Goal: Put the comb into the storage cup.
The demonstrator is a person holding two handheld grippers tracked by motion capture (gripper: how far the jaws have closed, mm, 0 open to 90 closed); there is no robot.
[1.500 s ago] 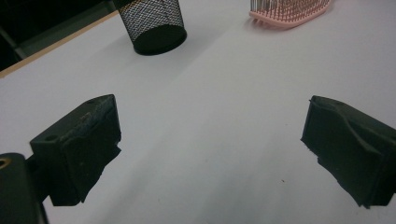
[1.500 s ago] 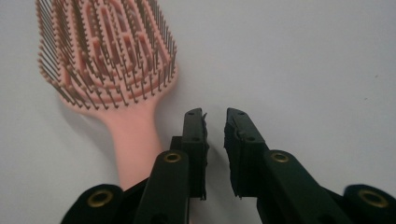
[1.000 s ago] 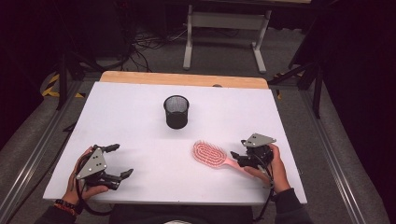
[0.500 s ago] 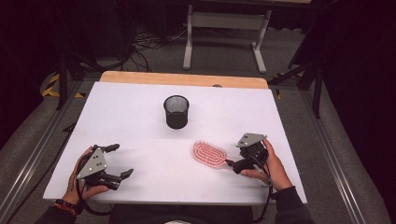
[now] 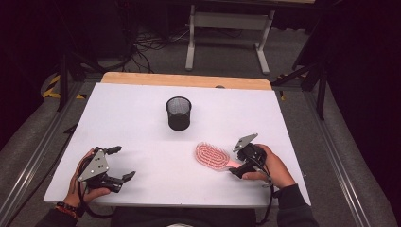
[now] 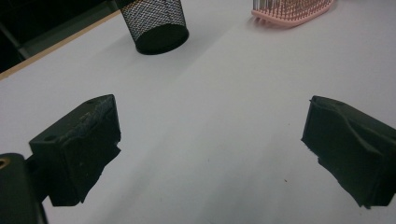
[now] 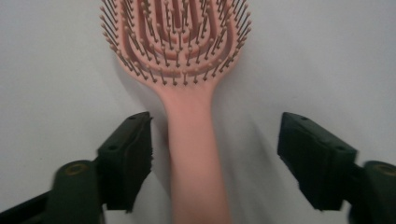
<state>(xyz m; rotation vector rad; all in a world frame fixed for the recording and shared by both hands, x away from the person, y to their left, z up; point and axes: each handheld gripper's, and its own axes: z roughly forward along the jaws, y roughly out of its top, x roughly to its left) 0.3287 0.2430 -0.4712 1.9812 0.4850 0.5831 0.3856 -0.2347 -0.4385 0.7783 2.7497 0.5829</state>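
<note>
Right gripper [image 7: 215,158] straddles the pink hairbrush [image 7: 180,56] handle.
Jaws wide apart, gripping nothing; left gripper [image 6: 210,154] gapes too.

A white bench [image 5: 142,118] carries a black mesh cup [image 5: 178,113], upright near the middle, and a pink hairbrush [image 5: 212,156] lying bristles-up nearer the front.
</note>
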